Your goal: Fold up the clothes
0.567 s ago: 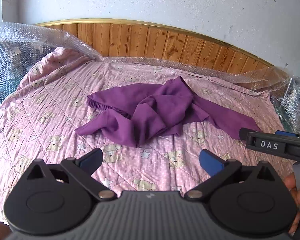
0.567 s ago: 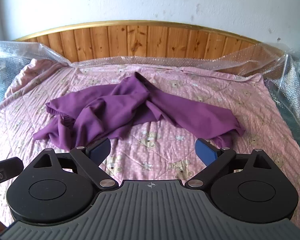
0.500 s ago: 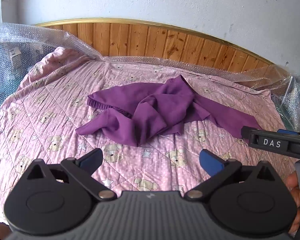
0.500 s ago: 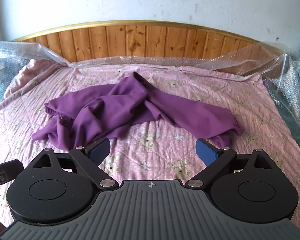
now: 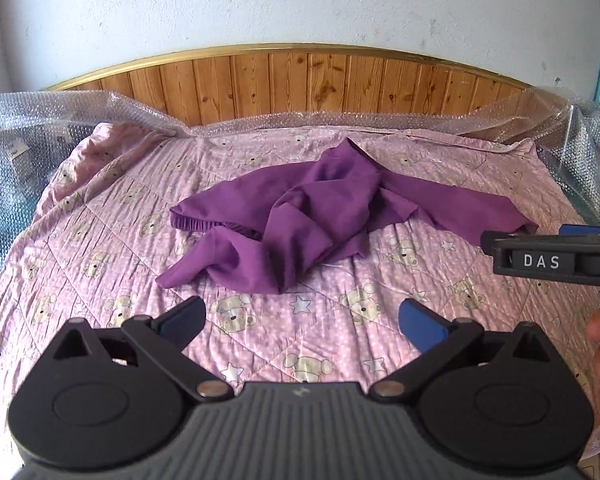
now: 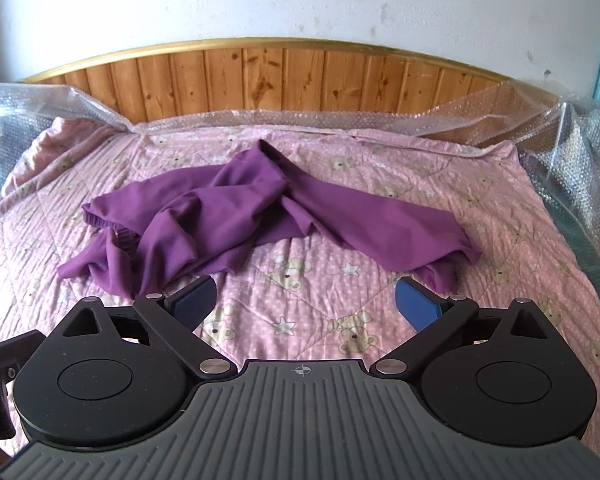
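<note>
Left wrist view reads "DAS" on the right gripper [image 5: 556, 260]; both grippers' fingers spread apart above crumpled purple garment [image 5: 300, 216].

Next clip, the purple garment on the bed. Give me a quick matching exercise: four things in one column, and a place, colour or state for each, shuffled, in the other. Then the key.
Things:
1. purple garment
2. bedspread
3. headboard
4. left gripper

Descriptions:
A. wooden planks under a gold-coloured rim, against the wall
B. open, holding nothing
C. crumpled in a heap mid-bed, one long part trailing to the right
D. pink, printed with bears and stars

Pairs: 1-C, 2-D, 3-A, 4-B
</note>
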`<action>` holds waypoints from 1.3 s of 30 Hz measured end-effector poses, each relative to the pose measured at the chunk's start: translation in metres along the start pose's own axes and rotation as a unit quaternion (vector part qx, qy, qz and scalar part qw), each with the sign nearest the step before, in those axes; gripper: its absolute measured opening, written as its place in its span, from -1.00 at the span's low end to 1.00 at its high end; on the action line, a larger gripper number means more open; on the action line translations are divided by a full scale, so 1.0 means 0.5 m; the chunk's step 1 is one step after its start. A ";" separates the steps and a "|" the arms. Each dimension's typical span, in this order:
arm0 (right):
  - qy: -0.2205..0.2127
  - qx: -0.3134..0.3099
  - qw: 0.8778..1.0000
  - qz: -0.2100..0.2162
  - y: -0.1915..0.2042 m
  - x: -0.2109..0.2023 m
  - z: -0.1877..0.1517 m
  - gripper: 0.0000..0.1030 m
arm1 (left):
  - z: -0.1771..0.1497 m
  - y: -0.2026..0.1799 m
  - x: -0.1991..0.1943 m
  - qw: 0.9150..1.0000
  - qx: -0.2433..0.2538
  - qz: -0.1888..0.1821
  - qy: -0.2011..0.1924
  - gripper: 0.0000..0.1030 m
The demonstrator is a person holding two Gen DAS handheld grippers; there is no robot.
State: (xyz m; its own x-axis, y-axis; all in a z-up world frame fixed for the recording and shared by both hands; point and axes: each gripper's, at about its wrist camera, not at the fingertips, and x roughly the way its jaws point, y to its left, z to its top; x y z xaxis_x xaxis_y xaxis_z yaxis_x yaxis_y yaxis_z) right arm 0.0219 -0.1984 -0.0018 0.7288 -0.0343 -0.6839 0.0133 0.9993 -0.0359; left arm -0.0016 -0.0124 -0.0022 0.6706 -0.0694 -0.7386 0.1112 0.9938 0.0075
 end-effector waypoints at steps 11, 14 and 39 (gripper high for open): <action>0.004 -0.003 1.000 0.007 0.012 -0.001 -0.010 0.91 | -0.013 0.005 -0.004 1.000 -0.001 0.003 0.006 1.00; 0.004 -0.002 1.000 0.006 0.012 -0.003 -0.011 0.91 | -0.015 0.004 -0.006 1.000 -0.002 0.006 0.005 1.00; 0.021 -0.015 0.999 0.024 0.003 0.008 -0.034 -0.42 | -0.026 -0.004 0.026 1.000 -0.005 -0.015 0.025 -0.51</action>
State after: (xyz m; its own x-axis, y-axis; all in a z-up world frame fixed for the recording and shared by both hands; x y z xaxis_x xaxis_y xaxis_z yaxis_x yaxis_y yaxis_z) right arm 0.0133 -0.1972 -0.0173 0.6985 0.0121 -0.7155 -0.0411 0.9989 -0.0232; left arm -0.0028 -0.0140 -0.0207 0.6290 -0.0947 -0.7716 0.1225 0.9922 -0.0219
